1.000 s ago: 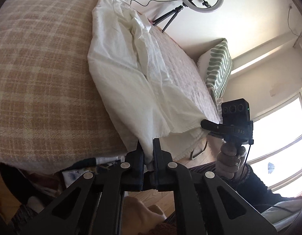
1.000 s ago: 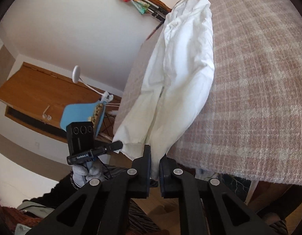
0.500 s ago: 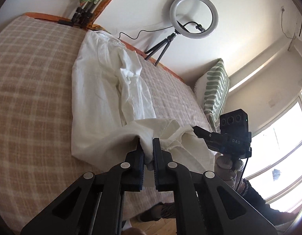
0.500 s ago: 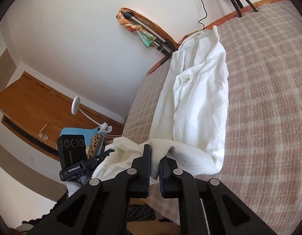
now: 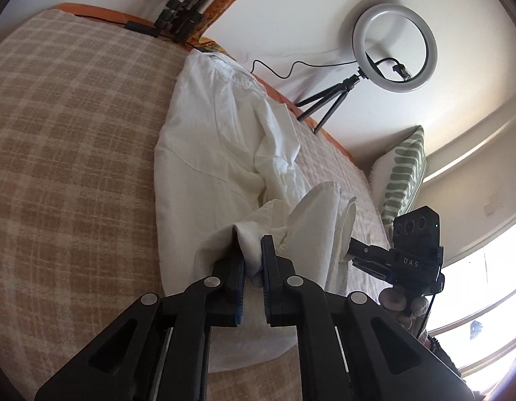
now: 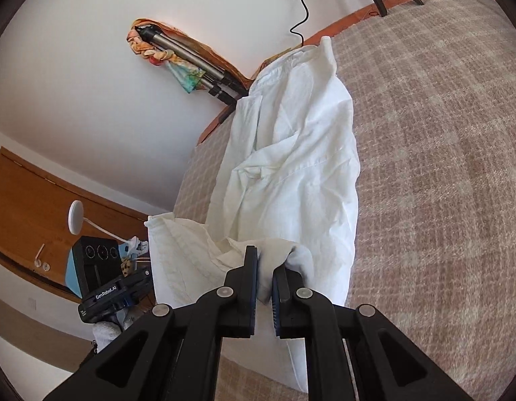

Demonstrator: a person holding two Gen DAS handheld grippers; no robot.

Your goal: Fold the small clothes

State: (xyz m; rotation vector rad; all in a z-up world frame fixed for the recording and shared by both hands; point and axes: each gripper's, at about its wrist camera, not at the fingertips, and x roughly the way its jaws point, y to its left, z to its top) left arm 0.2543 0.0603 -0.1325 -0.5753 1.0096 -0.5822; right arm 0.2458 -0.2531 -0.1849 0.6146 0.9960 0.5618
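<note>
White trousers (image 5: 211, 153) lie lengthwise on a beige checked blanket (image 5: 64, 153), waistband at the far end. My left gripper (image 5: 251, 250) is shut on one leg hem and holds it lifted over the lower legs. My right gripper (image 6: 265, 264) is shut on the other hem of the trousers (image 6: 298, 153), also lifted. The near part of the legs is doubled back, with a fold bulging by the fingers. Each gripper shows in the other's view: the right one (image 5: 411, 257) and the left one (image 6: 104, 284).
A ring light on a tripod (image 5: 391, 56) stands at the bed's far edge. A green-patterned pillow (image 5: 405, 173) leans against the wall. A folded tripod with colourful cloth (image 6: 177, 53) rests at the head of the bed. A bright window (image 5: 485, 287) is on the right.
Both grippers have lifted the hems from over the bed's edge and carried them forward over the trousers, toward the waistband. The legs now double back on themselves.
</note>
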